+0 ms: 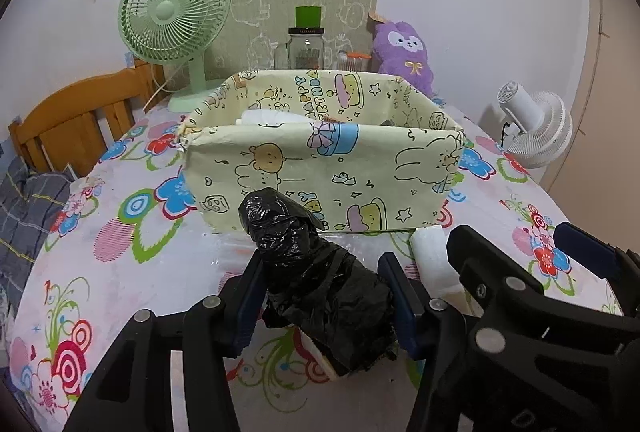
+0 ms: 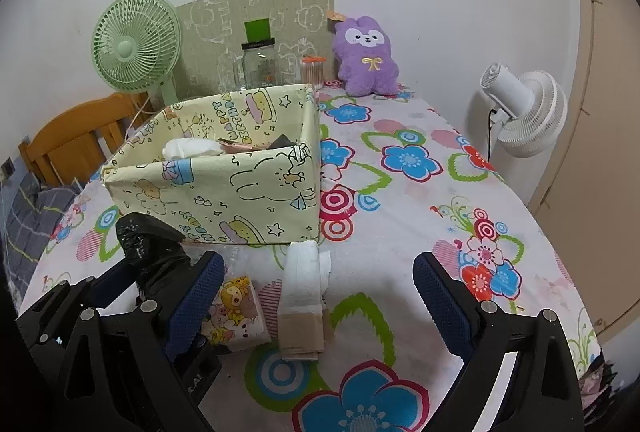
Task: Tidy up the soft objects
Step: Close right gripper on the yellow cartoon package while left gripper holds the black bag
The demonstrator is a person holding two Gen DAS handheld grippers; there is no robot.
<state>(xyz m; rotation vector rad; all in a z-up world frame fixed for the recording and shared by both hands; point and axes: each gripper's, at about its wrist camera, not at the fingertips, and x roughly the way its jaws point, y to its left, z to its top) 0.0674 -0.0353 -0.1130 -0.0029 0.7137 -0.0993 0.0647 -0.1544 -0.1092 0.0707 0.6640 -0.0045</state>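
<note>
1. Where the floral table (image 2: 420, 136) meets the near wall of the yellow cartoon-print box (image 1: 320, 168), the left gripper (image 1: 326, 296) clamps a black plastic bundle (image 1: 320, 272), both blue pads pressing its sides.
2. Right gripper (image 2: 320, 296): jaws wide, nothing held.
3. Between its fingers lies a white folded cloth (image 2: 302, 296); a cartoon tissue pack (image 2: 236, 312) sits just beside.

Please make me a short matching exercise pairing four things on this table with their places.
Things:
1. black plastic bundle
2. white roll
3. purple plush
4. cartoon tissue pack

Places:
A. at the table's far edge
B. between the left gripper's pads
C. just right of the left gripper
D. between the two grippers

Pairs: 1-B, 2-D, 3-A, 4-C
</note>
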